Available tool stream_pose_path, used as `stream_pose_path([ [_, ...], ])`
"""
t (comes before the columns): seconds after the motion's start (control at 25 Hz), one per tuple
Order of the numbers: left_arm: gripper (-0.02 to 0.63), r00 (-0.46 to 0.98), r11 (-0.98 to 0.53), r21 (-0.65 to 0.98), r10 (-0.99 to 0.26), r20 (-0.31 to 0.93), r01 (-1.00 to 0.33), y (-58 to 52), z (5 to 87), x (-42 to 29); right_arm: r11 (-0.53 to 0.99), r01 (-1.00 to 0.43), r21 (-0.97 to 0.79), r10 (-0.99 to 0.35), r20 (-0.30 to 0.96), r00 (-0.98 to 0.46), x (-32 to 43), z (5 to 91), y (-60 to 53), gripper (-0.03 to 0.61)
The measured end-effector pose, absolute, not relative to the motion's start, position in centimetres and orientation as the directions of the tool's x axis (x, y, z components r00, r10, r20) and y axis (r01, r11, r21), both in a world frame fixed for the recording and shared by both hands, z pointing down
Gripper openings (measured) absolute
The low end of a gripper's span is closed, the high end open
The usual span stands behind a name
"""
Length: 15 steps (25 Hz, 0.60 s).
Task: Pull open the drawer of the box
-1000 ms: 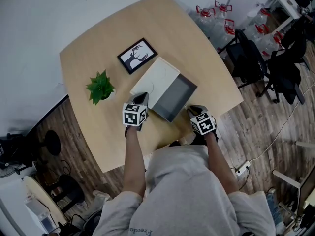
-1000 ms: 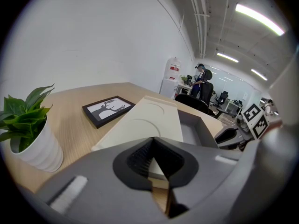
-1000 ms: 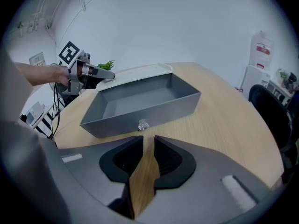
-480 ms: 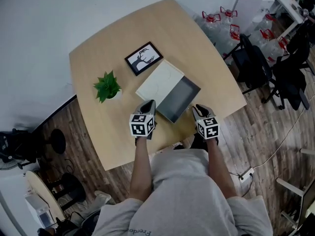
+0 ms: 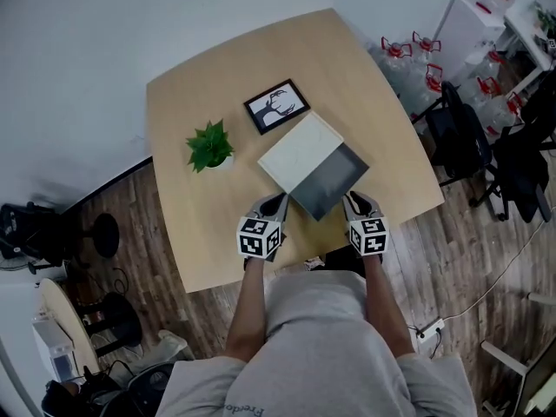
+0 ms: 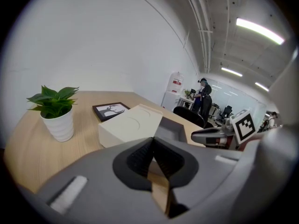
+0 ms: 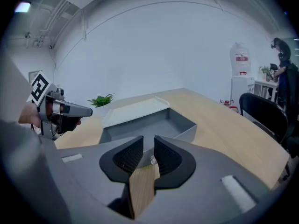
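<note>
A white box [image 5: 300, 150] lies aslant on the wooden table [image 5: 200, 224]. Its grey drawer [image 5: 334, 179] stands pulled out toward me, and its inside [image 7: 140, 125] looks bare. My right gripper [image 5: 354, 200] is at the drawer's front wall. Its jaws [image 7: 149, 146] stand narrowly apart around a small silver knob [image 7: 152, 161]. My left gripper [image 5: 273, 203] hovers just off the box's near left side, touching nothing. In the left gripper view its pads meet at the tips [image 6: 153, 141], with the box [image 6: 128, 125] beyond them.
A small potted plant [image 5: 208, 144] stands left of the box, with a framed picture [image 5: 277, 106] behind it. Black office chairs [image 5: 460, 137] and several water bottles [image 5: 408, 55] crowd the floor off the table's right side. The table's near edge runs just under both grippers.
The head view has drawn back, so the table looks smaller. The left gripper has eased back from the box. The drawer is pulled out as far as before, with the right gripper still at its front.
</note>
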State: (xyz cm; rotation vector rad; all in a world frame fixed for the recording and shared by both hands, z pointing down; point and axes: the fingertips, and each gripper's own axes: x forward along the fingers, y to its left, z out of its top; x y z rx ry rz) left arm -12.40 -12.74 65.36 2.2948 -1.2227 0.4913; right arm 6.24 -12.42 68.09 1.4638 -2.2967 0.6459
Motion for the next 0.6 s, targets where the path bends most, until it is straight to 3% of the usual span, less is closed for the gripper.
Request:
stream_pose_path([
  [0.48,0.054,0.560,-0.600,0.139,-0.605,0.566,-0.788,-12.5,66.5,-10.1,0.404,-0.889,-0.218,-0.746,0.484,-0.457,5.0,68.0,-12.9,0.072],
  [0.6,0.054,0.575,-0.615,0.144,-0.594,0.562,-0.775,-12.1,66.2,-9.5,0.396,-0.892,-0.217,-0.749,0.486,-0.451,5.4,67.6,-12.3,0.043],
])
